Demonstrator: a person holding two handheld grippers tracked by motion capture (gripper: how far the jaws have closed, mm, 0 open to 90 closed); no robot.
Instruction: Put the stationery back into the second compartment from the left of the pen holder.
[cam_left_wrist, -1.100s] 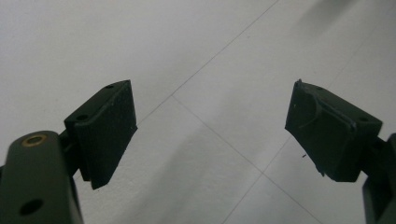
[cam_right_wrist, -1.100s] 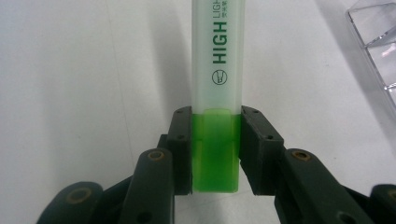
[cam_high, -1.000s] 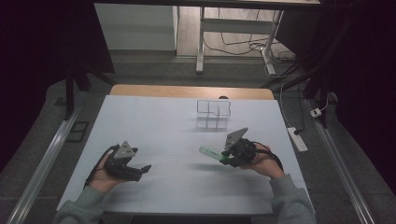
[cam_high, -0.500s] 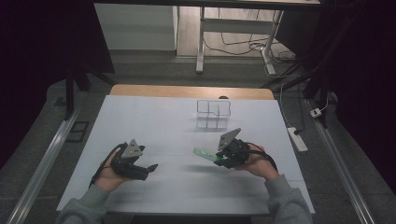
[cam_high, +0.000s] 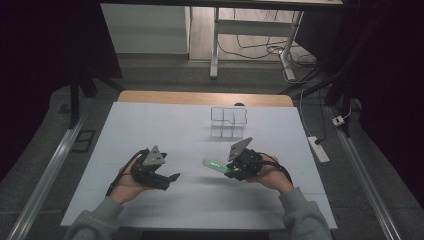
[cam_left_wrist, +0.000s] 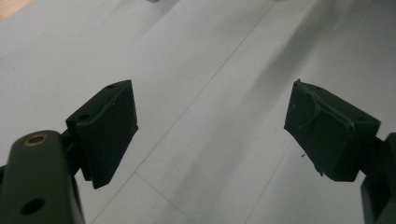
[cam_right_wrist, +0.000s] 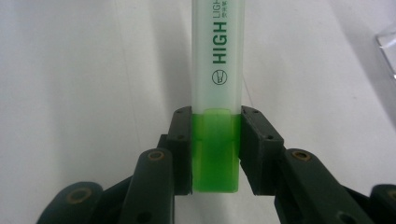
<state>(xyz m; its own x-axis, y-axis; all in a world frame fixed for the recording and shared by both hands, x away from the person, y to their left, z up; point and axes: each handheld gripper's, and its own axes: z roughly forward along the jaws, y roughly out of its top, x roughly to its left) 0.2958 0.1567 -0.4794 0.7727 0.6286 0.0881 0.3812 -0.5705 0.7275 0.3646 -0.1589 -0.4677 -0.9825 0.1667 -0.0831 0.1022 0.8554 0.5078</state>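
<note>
My right gripper (cam_high: 231, 169) (cam_right_wrist: 215, 149) is shut on the green end of a highlighter (cam_high: 215, 165) (cam_right_wrist: 217, 70), which has a pale translucent body with green lettering. The highlighter points left over the table, slightly above the surface. At the near left of the white table (cam_high: 150, 125), my left gripper (cam_high: 172, 177) (cam_left_wrist: 210, 126) is held low with its jaws wide apart and nothing between them. A clear plastic organizer (cam_high: 228, 121) with several compartments stands farther back, near the middle of the table.
The clear organizer's corner (cam_right_wrist: 387, 42) shows at the right edge of the right gripper view. A power strip (cam_high: 319, 149) lies on the floor right of the table. A wooden strip (cam_high: 200, 98) runs along the table's far edge.
Both hands have drifted toward the table's middle. The right gripper carried the highlighter leftward and a little nearer; the left gripper moved right. Both grips are unchanged.
</note>
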